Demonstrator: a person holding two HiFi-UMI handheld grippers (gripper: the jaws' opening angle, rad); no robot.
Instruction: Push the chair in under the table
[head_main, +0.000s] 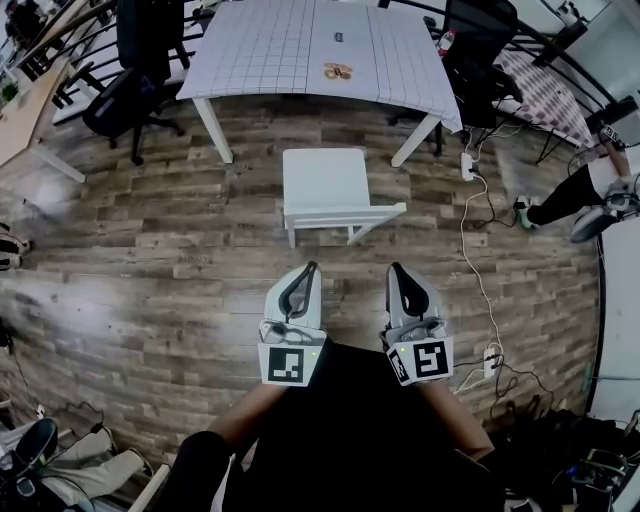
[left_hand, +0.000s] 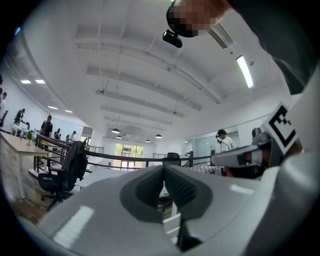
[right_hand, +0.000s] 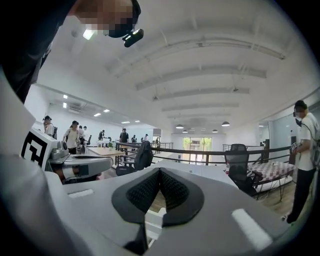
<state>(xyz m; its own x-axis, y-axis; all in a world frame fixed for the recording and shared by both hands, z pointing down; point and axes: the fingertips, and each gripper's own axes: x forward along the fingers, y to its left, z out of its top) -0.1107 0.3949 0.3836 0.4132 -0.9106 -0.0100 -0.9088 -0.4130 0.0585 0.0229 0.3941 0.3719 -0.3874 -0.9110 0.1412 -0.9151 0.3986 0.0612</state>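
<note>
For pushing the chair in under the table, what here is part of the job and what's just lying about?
Part of the job:
chair
table
left gripper and right gripper, both shut and empty

Just lying about:
small brown item on the table
office chair
power strip on the floor
wooden desk

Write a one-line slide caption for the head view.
Both shut and empty, the left gripper and right gripper hover short of the white chair, not yet under the gridded white table.
</note>
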